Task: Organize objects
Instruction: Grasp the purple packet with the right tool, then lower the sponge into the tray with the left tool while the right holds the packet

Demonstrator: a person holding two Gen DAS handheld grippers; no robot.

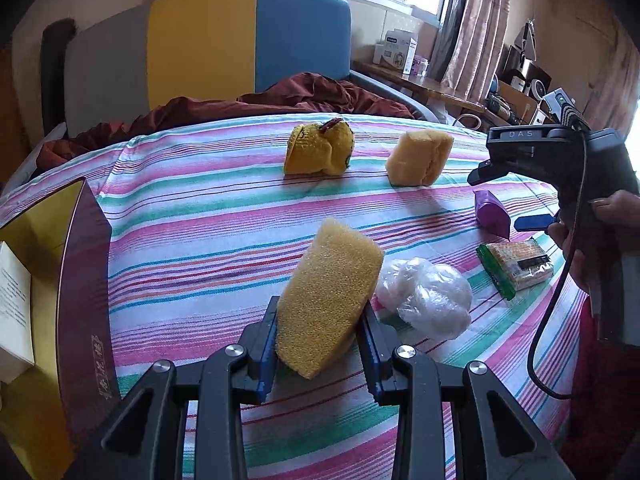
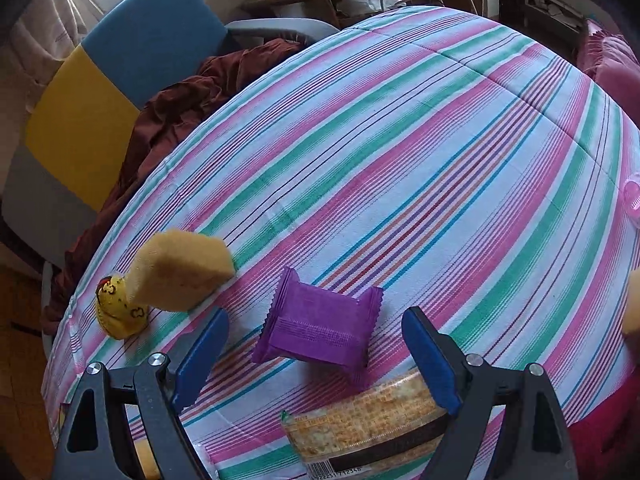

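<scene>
Sponges and snack packs are what we're sorting on this striped bedspread (image 2: 440, 128). Our left gripper (image 1: 320, 336) has its jaws clamped on a yellow sponge (image 1: 326, 296), lifted a bit, I think. A crumpled plastic bag (image 1: 428, 296) sits just beside it, with a maroon box (image 1: 76, 280) off to the left. Our right gripper (image 2: 316, 344) hangs with jaws wide apart around a purple packet (image 2: 316, 324), not touching it, with a cracker pack (image 2: 360, 428) just below.

sponge (image 1: 326, 300) yellow | packet (image 2: 318, 330) purple | cloth (image 2: 400, 160) pink, green, white stripes | box (image 1: 80, 280) maroon
</scene>
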